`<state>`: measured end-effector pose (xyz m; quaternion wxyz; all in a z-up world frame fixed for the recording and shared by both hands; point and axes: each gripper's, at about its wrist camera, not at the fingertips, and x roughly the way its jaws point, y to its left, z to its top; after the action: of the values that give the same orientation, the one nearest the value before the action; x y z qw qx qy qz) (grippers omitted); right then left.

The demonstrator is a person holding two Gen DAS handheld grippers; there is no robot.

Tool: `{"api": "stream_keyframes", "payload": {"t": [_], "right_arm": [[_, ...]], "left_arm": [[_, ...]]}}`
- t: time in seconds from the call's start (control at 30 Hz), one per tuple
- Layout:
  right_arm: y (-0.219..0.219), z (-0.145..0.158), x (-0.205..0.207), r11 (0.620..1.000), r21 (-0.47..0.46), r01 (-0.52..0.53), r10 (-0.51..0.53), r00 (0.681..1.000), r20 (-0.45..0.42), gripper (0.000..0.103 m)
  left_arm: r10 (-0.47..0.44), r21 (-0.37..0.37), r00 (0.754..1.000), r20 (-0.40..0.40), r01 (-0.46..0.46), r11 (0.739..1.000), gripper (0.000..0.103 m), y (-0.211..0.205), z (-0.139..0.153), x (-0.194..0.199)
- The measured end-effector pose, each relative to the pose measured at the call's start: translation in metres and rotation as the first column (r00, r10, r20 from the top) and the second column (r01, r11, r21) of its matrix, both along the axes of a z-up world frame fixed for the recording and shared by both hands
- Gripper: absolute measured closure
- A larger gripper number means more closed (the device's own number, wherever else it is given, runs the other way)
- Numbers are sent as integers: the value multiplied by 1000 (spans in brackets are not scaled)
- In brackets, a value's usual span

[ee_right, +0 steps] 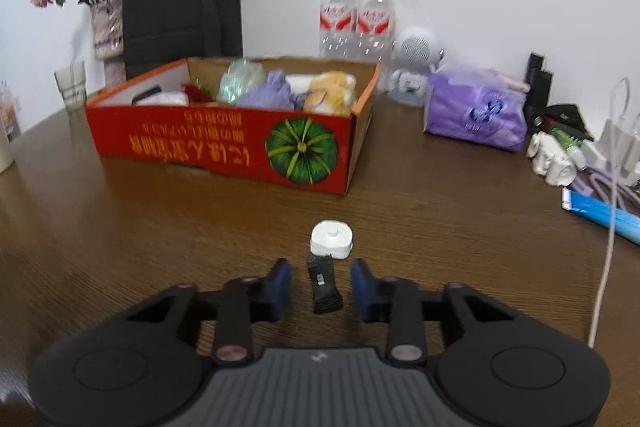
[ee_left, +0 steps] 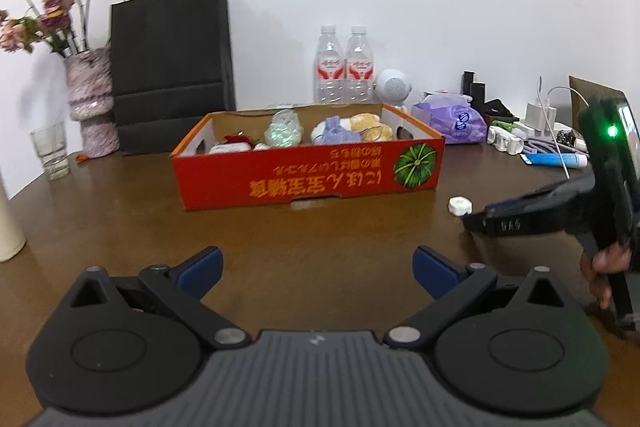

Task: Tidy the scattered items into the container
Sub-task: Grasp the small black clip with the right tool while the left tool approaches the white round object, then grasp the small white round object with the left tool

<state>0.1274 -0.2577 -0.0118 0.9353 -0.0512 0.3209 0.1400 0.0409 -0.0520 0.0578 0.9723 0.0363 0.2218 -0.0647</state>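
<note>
A red cardboard box (ee_left: 308,177) (ee_right: 224,143) stands on the brown table and holds plush toys and other small items. A small white round piece (ee_left: 459,205) (ee_right: 332,239) lies on the table right of the box. A small black packet (ee_right: 323,285) lies just before it, between my right gripper's fingers. My right gripper (ee_right: 320,283) is open around the packet, jaws apart from it; it also shows in the left wrist view (ee_left: 480,221). My left gripper (ee_left: 318,269) is open and empty, low over the table in front of the box.
A black paper bag (ee_left: 172,67), a vase of dried flowers (ee_left: 90,95) and a glass (ee_left: 51,151) stand at the back left. Two water bottles (ee_left: 344,67), a white speaker (ee_right: 416,67), a purple tissue pack (ee_right: 476,115), chargers, cables and a blue tube (ee_right: 604,215) crowd the right.
</note>
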Motion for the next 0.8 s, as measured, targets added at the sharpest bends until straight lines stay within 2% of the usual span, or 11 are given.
{"api": "stream_keyframes", "payload": {"t": [0.1,0.17,0.2,0.27,0.37,0.5,0.53,0.57,0.63,0.8], "right_arm": [[-4,-2,-1,1000,7,-26,26,1000,4,91],[-8,-2,-2,1000,7,-26,26,1000,5,92],[-13,-2,-1,1000,9,-13,13,1000,7,92],[-27,-2,1,999,40,29,-29,1000,8,92],[-52,-1,6,986,136,96,-96,995,-8,92],[-74,0,7,966,197,170,-172,985,-8,92],[-77,0,7,962,202,181,-185,983,-1,92],[-80,0,7,960,208,189,-194,981,2,92],[-85,1,7,954,223,201,-208,978,8,92],[-87,6,3,949,256,184,-200,979,39,92]], "left_arm": [[-53,4,999,-15,53,999,3,-13,-2,25],[-104,-3,994,-39,104,995,11,-27,-3,44],[-134,-4,989,-55,134,991,12,-35,-4,54],[-204,2,976,-82,205,979,18,-54,-8,71],[-289,19,947,-138,294,956,20,-89,-18,99],[-279,27,947,-160,287,958,24,-123,-27,128],[-274,21,948,-163,281,959,32,-127,-29,134],[-264,16,950,-169,271,962,46,-131,-30,139],[-259,6,946,-193,265,964,56,-136,-34,146],[-246,9,946,-210,254,967,55,-143,-42,151]]}}
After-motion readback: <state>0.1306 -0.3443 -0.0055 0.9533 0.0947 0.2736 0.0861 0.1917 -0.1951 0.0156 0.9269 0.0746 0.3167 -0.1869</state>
